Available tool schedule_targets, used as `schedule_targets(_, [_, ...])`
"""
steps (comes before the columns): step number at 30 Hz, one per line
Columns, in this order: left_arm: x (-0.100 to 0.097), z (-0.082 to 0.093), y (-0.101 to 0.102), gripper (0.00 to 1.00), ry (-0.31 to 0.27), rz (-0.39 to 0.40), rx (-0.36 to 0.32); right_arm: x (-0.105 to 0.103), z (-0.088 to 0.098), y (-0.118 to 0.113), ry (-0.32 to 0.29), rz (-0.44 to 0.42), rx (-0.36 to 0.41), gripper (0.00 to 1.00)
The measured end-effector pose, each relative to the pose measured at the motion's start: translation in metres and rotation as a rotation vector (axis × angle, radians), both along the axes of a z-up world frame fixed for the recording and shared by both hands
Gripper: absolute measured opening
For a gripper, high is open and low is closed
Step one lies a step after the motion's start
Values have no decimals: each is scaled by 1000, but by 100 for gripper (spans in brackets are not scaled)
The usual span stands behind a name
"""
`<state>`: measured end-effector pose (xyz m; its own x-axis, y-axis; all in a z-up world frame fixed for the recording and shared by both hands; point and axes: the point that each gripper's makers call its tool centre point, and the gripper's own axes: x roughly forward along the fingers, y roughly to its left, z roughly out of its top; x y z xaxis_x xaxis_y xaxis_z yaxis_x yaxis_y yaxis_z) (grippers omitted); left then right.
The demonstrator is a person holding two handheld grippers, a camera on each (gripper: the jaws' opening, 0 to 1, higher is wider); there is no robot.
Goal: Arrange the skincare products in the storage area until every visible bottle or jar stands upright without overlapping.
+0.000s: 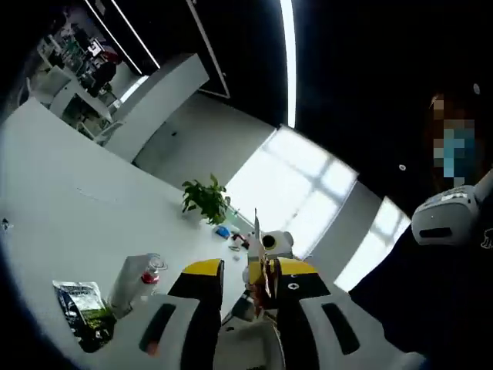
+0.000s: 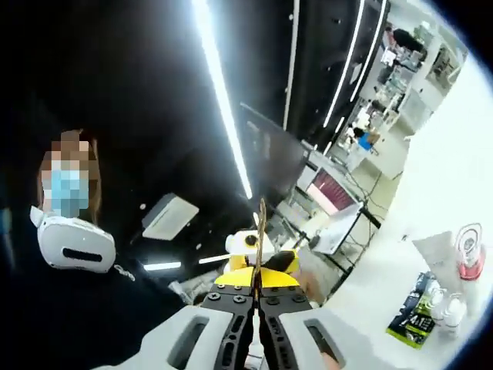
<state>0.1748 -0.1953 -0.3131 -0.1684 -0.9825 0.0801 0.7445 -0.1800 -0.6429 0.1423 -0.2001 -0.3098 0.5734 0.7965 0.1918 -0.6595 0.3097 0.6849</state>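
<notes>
Two grippers raised off the big white table, one thin card pinched between them.

On the table: one green potted plant, one clear plastic pouch, one dark green sachet. Left gripper has its jaws apart, the thin brown card against its right jaw. Right gripper is clamped tight on that card, tilted upward toward the ceiling.
</notes>
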Motion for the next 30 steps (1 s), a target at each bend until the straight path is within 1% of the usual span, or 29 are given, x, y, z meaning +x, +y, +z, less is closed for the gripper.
schedule_targets(1, [-2,-2,1,19,-5,-20,13,-5,-3,2,17,39,-28,0])
schedule_targets(2, [-6,-4,1,19,-15,-39,23,-8,-6,2,28,57,-56,0])
schedule_targets(3, [-9,-7,2,19,-24,-53,39,-14,-7,4,44,102,-72,0])
schedule_targets(4, [-15,-9,3,19,-27,-81,49,-17,-8,5,60,127,-76,0])
schedule_targets(5, [-18,-12,3,19,-17,-97,64,-19,-9,6,71,137,-74,0])
schedule_targets(6, [-20,-15,3,19,-11,-109,76,-21,-13,6,100,155,-79,0])
schedule_targets(8, [-22,-20,2,18,-15,-114,93,-24,-22,8,135,180,-101,0])
schedule_targets(10, [-24,-27,3,17,-14,-124,133,-28,-31,11,172,214,-119,0])
schedule_targets(12, [-26,-30,4,16,-19,-135,152,-32,-36,15,187,246,-132,0])
schedule_targets(16, [-31,-37,6,12,-15,-158,202,-32,-39,15,199,262,-119,0])
schedule_targets(19, [-33,-43,8,8,0,-167,235,-32,-43,15,214,273,-130,0])
schedule_targets(20, [-33,-45,8,7,8,-166,241,-32,-44,15,219,274,-132,0])
schedule_targets(21, [-34,-47,8,6,32,-168,245,-32,-46,15,227,276,-141,0])
schedule_targets(22, [-34,-49,9,5,97,-167,261,-32,-47,15,228,274,-144,0])
schedule_targets(24, [-31,-51,9,4,154,-152,258,-31,-48,14,238,264,-142,0])
schedule_targets(27, [-31,-52,8,3,154,-150,248,-31,-50,12,246,251,-145,0])
schedule_targets(28, [-37,-51,5,3,161,-145,252,-31,-51,11,245,245,-147,0])
schedule_targets(29, [-42,-51,3,2,180,-143,249,-30,-52,10,245,239,-149,0])
schedule_targets(30, [-42,-51,3,2,189,-140,246,-29,-53,9,239,225,-155,0])
